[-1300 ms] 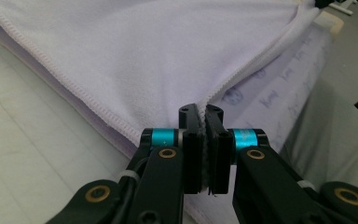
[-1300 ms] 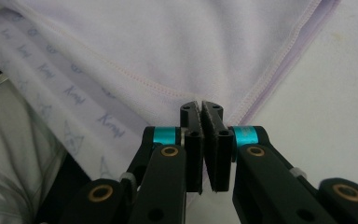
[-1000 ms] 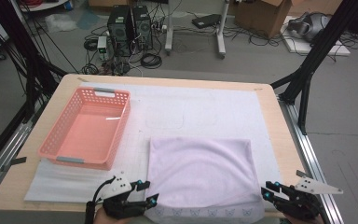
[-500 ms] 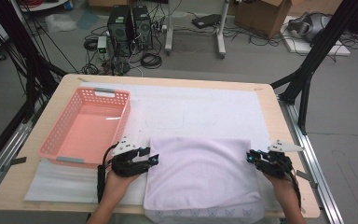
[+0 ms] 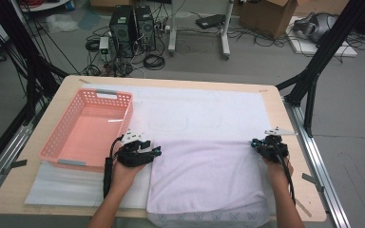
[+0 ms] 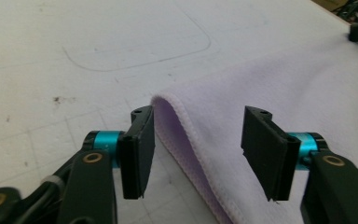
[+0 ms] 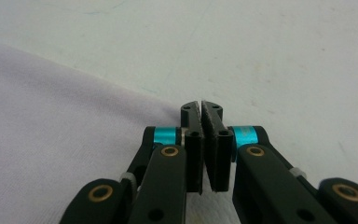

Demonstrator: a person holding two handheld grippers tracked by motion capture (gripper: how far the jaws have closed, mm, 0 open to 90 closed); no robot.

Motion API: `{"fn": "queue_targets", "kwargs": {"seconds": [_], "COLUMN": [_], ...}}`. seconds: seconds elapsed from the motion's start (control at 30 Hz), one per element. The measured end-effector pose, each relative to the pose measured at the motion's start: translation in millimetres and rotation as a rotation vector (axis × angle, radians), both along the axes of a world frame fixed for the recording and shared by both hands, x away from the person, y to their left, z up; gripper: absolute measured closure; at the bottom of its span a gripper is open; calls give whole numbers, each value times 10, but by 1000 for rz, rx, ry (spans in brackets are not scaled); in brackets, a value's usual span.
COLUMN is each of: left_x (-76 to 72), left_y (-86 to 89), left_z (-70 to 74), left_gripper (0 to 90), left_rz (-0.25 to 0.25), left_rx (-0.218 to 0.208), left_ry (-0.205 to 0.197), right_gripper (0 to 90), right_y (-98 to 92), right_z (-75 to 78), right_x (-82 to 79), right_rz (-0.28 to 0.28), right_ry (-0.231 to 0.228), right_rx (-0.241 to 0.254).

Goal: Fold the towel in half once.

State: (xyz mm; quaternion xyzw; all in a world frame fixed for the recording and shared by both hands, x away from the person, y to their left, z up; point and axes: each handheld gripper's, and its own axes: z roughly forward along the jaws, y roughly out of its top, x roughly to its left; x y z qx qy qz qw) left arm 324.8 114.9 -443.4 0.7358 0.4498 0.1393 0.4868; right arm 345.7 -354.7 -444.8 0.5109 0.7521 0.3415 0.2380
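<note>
Lilac towel [image 5: 209,183] lay folded on the white mat [image 5: 204,111] at the near middle of the table [image 5: 285,118], its near edge hanging just over the table's front. A row of small butterfly motifs ran along that near hem; no legible writing or brand on towel, mat or tools.

Left gripper [image 5: 158,151] sat at the towel's far left corner. In the left gripper view [image 6: 196,149] its jaws stood wide, the folded corner between them, pads clear of the cloth; they had just been opening.

Right gripper [image 5: 255,142] sat at the far right corner. In the right gripper view [image 7: 201,140] the jaws had just been closing and stood nearly together; whether cloth was pinched, could not tell.

Pink basket [image 5: 62,142] stood left of the towel, just beside the left hand [image 5: 123,173].
</note>
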Motion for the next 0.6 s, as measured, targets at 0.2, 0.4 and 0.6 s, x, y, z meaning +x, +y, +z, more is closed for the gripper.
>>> {"fn": "queue_targets", "kwargs": {"seconds": [0.2, 0.4, 0.6], "left_x": [176, 279, 255], "left_y": [-64, -192, -180], "left_z": [2, -71, -62], "left_gripper": [414, 425, 788], "left_rz": [41, 32, 7], "left_rx": [51, 116, 141], "left_ry": [32, 76, 72], "right_gripper": [614, 511, 516], "right_y": [-135, -127, -7], "right_z": [100, 72, 24], "right_x": [-118, -141, -183], "right_rz": [10, 78, 114], "right_ry": [-27, 44, 92], "right_rx": [96, 67, 23]}}
